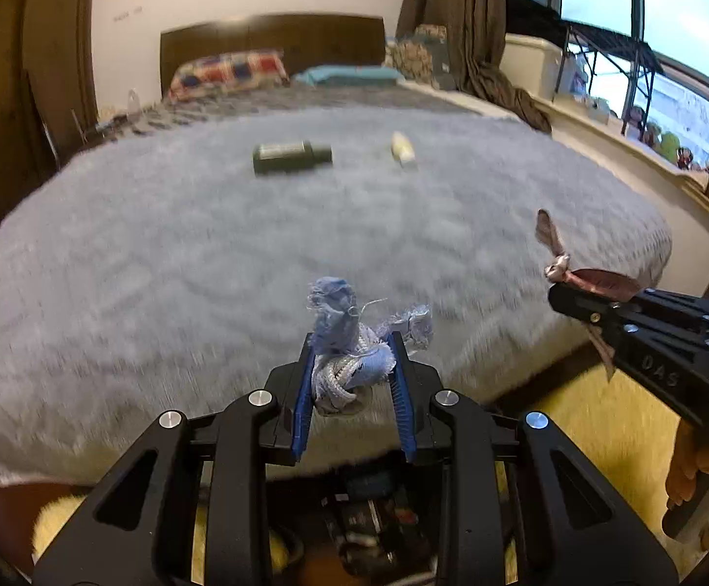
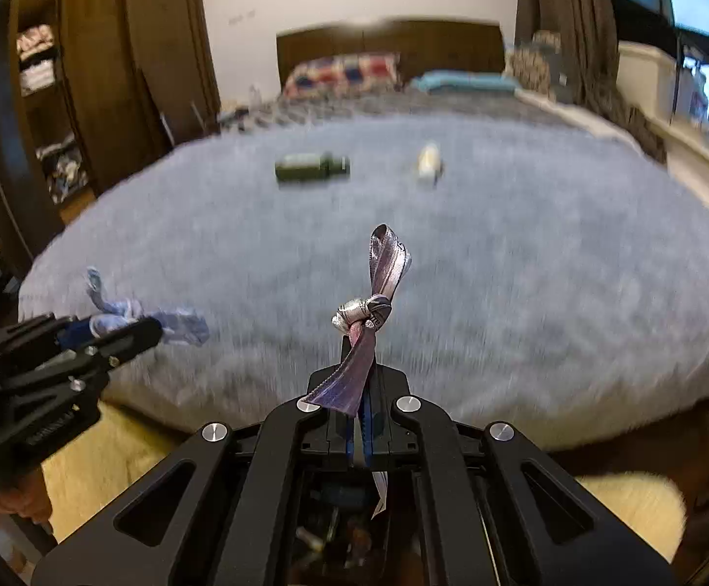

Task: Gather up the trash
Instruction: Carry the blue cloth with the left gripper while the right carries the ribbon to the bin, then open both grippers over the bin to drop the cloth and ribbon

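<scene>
Mostly blurred — bottle [image 1: 291,158], pale obj [image 1: 402,147] unclear

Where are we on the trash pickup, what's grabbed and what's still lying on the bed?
Nothing shows as binned yet; no bin is in view. In hand: the left gripper is shut on a blue rag, and the right gripper is shut on a knotted ribbon. Left on the grey blanket: a dark green bottle lying on its side and a small pale tube beside it.
</scene>
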`<state>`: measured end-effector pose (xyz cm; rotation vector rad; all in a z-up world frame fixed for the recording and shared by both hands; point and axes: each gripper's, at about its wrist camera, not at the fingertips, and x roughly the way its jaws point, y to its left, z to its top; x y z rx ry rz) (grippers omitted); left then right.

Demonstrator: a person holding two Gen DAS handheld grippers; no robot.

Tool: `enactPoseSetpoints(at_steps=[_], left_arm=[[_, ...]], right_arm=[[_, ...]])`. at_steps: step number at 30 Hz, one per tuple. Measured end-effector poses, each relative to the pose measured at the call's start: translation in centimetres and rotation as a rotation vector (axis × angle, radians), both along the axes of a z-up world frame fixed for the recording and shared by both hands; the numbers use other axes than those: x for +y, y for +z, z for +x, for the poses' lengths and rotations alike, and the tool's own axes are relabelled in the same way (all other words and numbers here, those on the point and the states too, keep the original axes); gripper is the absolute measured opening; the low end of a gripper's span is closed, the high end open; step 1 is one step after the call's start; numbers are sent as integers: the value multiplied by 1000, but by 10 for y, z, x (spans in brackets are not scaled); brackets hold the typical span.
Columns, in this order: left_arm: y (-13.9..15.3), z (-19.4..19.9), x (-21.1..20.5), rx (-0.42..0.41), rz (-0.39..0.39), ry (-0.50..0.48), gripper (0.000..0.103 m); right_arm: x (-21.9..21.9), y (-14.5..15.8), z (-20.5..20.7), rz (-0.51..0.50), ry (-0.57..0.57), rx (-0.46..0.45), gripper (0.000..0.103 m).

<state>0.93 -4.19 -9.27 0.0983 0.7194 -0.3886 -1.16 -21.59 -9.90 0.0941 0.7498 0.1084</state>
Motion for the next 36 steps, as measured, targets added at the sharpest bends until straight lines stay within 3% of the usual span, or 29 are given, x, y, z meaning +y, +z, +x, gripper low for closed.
enactPoseSetpoints(at_steps=[6,20,31,36], left_arm=[[-51,-4,4,140,15,0,26],[-161,8,4,466,35,-32,26],[-194,17,-2,595,51,-46,29],[-196,17,-4,605,55,-44,40]], right_arm=[[3,-53,-4,28,32,150,4],[27,-135,4,87,121,420,4],[32,-161,19,104,138,512,7],[25,-164,23,112,117,516,8]])
